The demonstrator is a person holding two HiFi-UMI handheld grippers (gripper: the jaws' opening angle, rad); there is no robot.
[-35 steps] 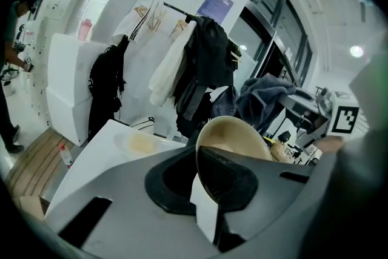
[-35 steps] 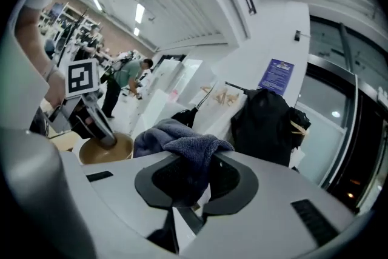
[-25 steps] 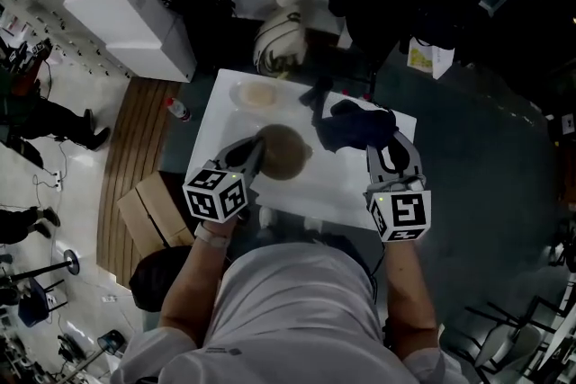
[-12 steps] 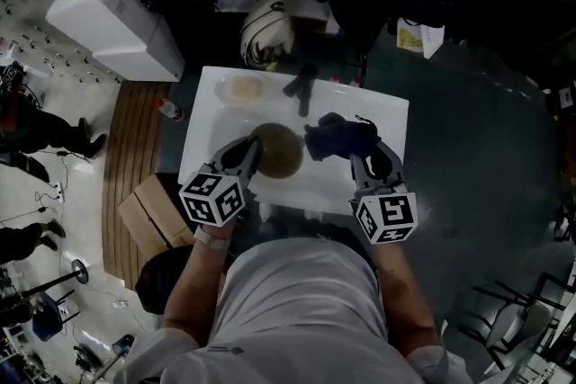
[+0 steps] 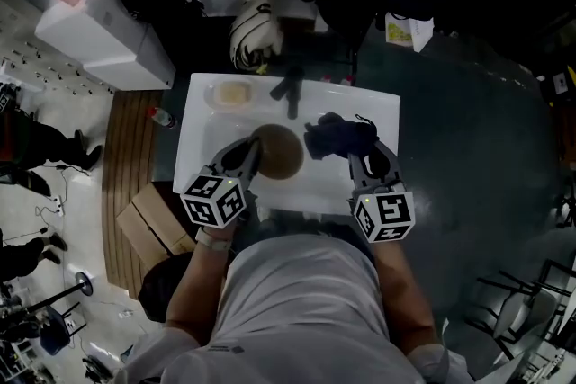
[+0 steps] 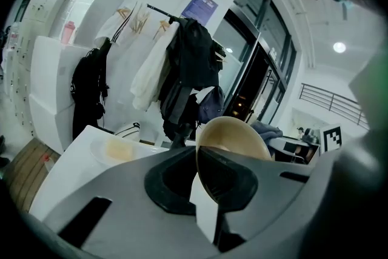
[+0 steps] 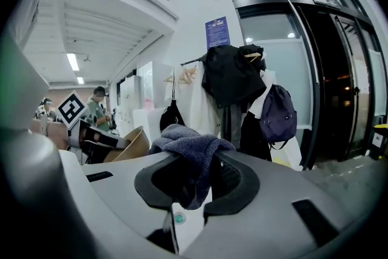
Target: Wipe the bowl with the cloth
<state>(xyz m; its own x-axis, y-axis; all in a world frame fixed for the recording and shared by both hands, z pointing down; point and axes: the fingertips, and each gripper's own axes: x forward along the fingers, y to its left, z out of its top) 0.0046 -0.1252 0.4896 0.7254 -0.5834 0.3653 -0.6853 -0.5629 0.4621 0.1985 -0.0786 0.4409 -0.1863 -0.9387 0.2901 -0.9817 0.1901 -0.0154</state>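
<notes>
Seen from above, a person stands at a white surface (image 5: 382, 108) with a gripper in each hand. The left gripper (image 5: 252, 156) reaches in from the lower left, and its fingers (image 6: 115, 197) are clenched on the rim of a tan bowl (image 5: 281, 152). The bowl sits near the middle of the surface and appears tilted. In the left gripper view its thin rim runs straight down between the two dark pads, which press on it from either side.

The right gripper (image 5: 363, 154) comes in from the lower right. Its fingers (image 7: 285, 215) are grasping a dark blue-grey cloth (image 5: 337, 136). In the right gripper view the cloth bunches up over the tops of the fingers and a fold hangs down between the pads. The cloth is just beside the bowl, on its right. Whether the two touch cannot be told.

At the far left corner of the surface lies a shallow dish (image 5: 231, 93) with something pale tan in it. A small dark object (image 5: 290, 89) rests near the far edge, well apart from the bowl. On the floor to the left of the surface are a bottle (image 5: 162, 116) and a cardboard box (image 5: 144, 216). Behind the surface, dark coats (image 6: 191, 63) hang on a rack and a purple backpack (image 7: 277, 115) hangs beside them
</notes>
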